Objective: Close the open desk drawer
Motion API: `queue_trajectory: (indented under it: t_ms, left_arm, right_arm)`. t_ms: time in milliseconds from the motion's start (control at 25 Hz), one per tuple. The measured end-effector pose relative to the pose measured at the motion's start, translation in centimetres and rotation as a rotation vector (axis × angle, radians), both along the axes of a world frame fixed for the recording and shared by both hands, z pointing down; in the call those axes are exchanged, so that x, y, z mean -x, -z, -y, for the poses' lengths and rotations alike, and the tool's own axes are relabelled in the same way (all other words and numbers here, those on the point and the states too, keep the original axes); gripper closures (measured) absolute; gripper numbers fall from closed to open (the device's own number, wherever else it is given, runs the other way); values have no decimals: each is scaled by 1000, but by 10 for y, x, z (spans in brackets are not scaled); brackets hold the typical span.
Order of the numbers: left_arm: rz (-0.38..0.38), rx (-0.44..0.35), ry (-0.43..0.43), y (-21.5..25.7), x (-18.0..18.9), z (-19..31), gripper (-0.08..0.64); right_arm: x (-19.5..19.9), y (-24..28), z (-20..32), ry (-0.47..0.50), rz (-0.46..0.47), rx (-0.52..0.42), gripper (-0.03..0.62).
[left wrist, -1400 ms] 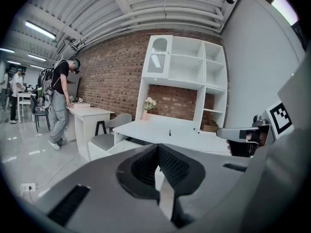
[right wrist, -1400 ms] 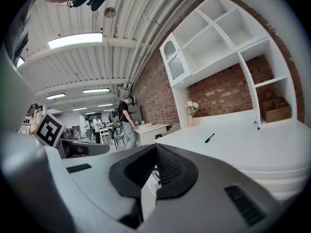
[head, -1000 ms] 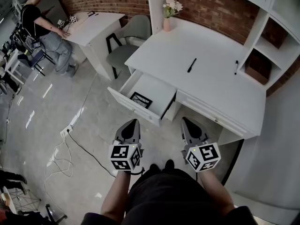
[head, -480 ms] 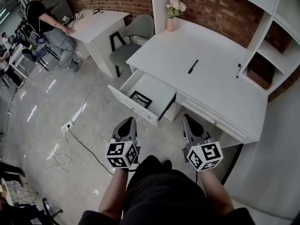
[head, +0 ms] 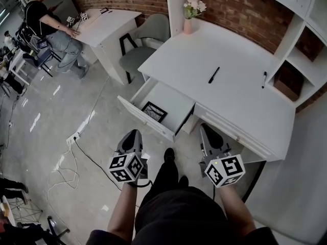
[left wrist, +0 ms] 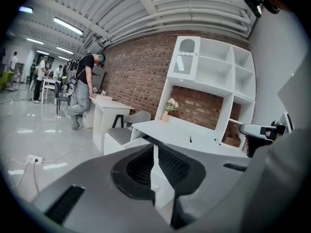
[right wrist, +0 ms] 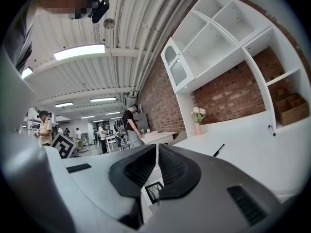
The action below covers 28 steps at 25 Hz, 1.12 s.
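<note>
White desk [head: 230,80], drawer [head: 172,97] standing open (framed picture [head: 154,111] inside), grey floor [head: 56,121] below.

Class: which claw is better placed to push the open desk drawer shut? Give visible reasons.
Probably left. The left claw points at the open drawer's front panel, just short of it; the right claw faces the closed drawer beside it.
</note>
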State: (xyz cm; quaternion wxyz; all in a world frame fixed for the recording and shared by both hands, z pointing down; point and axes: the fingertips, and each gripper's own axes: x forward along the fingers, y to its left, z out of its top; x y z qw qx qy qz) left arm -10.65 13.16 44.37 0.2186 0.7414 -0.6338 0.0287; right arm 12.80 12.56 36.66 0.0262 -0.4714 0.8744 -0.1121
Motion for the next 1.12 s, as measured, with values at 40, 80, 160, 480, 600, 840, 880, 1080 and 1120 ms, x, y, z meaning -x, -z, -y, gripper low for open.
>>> queue_trajectory:
  t_ms: [40,80,160,480,600,840,880,1080,1120]
  left_arm:
    - [-19,12,15,-5,6,6,548]
    - [-38,24,31,-10,13,13,539]
    - [-77,50,64,-20,27,28,501]
    - [-277,153,212,-66,86,89,410]
    - [-362,201,253,-85,102,109,378]
    - [-511,302,302,-125,125,139,358]
    - [-532,317,313,-132,129,142,358]
    - [-609,395,340,-163,141,153,357]
    - [-619,409,343,-169,143,154,357]
  right_arm:
    - [2,0,7,1,-4,0,586]
    - [5,0,14,2,-8,1,586]
    - [10,-2,30,3,-17,6,586]
    - [45,-11,106,28,-43,44,586]
    - [58,-16,135,38,-52,63,586]
    - [82,-21,180,41,-67,90,586]
    - [85,-23,186,36,-70,96,586]
    - [94,-28,208,18,-87,118,586]
    - [95,-29,212,12,-90,121,587]
